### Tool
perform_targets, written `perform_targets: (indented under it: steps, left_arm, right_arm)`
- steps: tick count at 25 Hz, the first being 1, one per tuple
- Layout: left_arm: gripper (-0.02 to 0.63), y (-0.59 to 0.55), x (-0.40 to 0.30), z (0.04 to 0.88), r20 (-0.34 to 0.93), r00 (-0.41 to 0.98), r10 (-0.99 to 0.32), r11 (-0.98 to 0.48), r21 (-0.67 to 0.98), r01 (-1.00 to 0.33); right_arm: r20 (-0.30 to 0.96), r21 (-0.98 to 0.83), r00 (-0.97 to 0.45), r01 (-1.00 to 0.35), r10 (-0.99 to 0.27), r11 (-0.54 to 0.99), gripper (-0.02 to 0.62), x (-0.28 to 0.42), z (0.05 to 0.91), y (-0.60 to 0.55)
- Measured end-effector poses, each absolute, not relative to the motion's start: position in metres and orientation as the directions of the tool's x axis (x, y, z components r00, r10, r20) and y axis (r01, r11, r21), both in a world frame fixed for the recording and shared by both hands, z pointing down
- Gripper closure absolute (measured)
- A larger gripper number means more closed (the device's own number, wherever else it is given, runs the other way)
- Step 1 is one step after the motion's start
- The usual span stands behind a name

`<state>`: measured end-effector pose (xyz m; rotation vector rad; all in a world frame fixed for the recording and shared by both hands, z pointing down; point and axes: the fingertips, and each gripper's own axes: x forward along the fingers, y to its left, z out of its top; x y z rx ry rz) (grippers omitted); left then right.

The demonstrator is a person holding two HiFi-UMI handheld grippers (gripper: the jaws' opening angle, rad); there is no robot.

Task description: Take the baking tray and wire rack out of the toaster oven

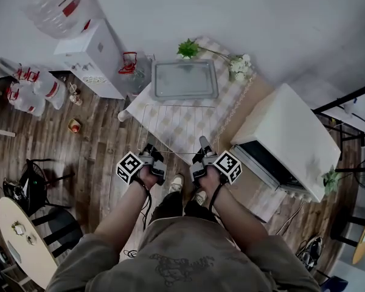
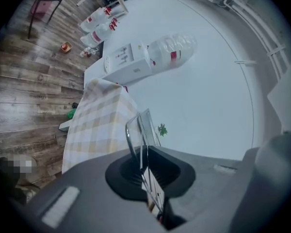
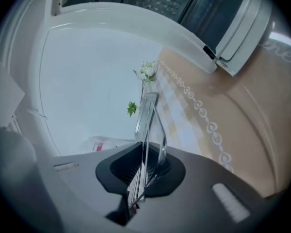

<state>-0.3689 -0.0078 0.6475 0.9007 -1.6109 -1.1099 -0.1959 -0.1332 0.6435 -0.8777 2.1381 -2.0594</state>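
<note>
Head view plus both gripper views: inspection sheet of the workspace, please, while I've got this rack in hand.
Surface: table under a checked cloth.
Job's things: baking tray lies at the cloth's far end; wire rack is out of the toaster oven, over the cloth.
Clutter: green plant and white flowers beside the tray.
Grippers: left gripper and right gripper both shut on the rack's near edge.
Cables: dark cable trails from each gripper.
Surroundings: water dispenser, bottles on the wood floor.
</note>
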Motion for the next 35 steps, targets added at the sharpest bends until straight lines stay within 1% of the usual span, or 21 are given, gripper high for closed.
perform_targets:
  steps: [4, 8, 11, 13, 16, 17, 20, 22, 25, 31, 33, 35]
  left_arm:
    - [0.600, -0.018, -0.373, 0.671, 0.331, -0.266, -0.905, 0.354, 0.934, -0.041]
    - [0.597, -0.023, -0.379, 0.681, 0.339, -0.261, -0.904, 0.363, 0.931, -0.046]
    - [0.584, -0.027, -0.380, 0.689, 0.362, -0.248, -0.899, 0.385, 0.921, -0.053]
    - [0.555, -0.026, -0.378, 0.699, 0.418, -0.227, -0.880, 0.438, 0.898, -0.044]
    - [0.464, -0.024, -0.375, 0.714, 0.517, -0.196, -0.833, 0.530, 0.848, -0.018]
    - [0.449, -0.024, -0.375, 0.717, 0.541, -0.190, -0.819, 0.554, 0.832, -0.022]
    - [0.395, -0.023, -0.374, 0.724, 0.592, -0.181, -0.786, 0.606, 0.794, -0.034]
    - [0.370, -0.023, -0.374, 0.725, 0.607, -0.182, -0.773, 0.622, 0.783, -0.030]
    - [0.353, -0.023, -0.376, 0.725, 0.615, -0.185, -0.767, 0.631, 0.775, -0.039]
    - [0.293, -0.019, -0.372, 0.730, 0.657, -0.158, -0.737, 0.670, 0.741, -0.042]
    - [0.265, -0.015, -0.368, 0.734, 0.678, -0.142, -0.721, 0.688, 0.724, -0.038]
    - [0.256, -0.011, -0.366, 0.738, 0.694, -0.129, -0.708, 0.703, 0.710, -0.044]
  right_arm:
    - [0.393, -0.910, -0.812, -0.411, -0.431, -0.056, 0.561, -0.199, 0.663, -0.143]
    - [0.424, -0.895, -0.795, -0.440, -0.433, -0.069, 0.565, -0.205, 0.680, -0.149]
    - [0.451, -0.881, -0.781, -0.468, -0.432, -0.073, 0.551, -0.206, 0.688, -0.157]
    - [0.494, -0.853, -0.762, -0.517, -0.419, -0.067, 0.512, -0.205, 0.693, -0.161]
    - [0.584, -0.790, -0.721, -0.610, -0.374, -0.057, 0.442, -0.205, 0.702, -0.165]
    - [0.612, -0.768, -0.706, -0.637, -0.357, -0.058, 0.422, -0.204, 0.705, -0.166]
    - [0.677, -0.715, -0.665, -0.695, -0.315, -0.068, 0.322, -0.200, 0.711, -0.164]
    - [0.713, -0.683, -0.638, -0.726, -0.290, -0.082, 0.282, -0.196, 0.711, -0.163]
    - [0.753, -0.642, -0.604, -0.761, -0.262, -0.090, 0.242, -0.190, 0.711, -0.159]
    - [0.811, -0.567, -0.542, -0.821, -0.221, -0.067, 0.192, -0.177, 0.713, -0.155]
    - [0.818, -0.555, -0.530, -0.830, -0.222, -0.061, 0.184, -0.173, 0.711, -0.154]
    - [0.819, -0.552, -0.527, -0.832, -0.228, -0.057, 0.184, -0.170, 0.709, -0.154]
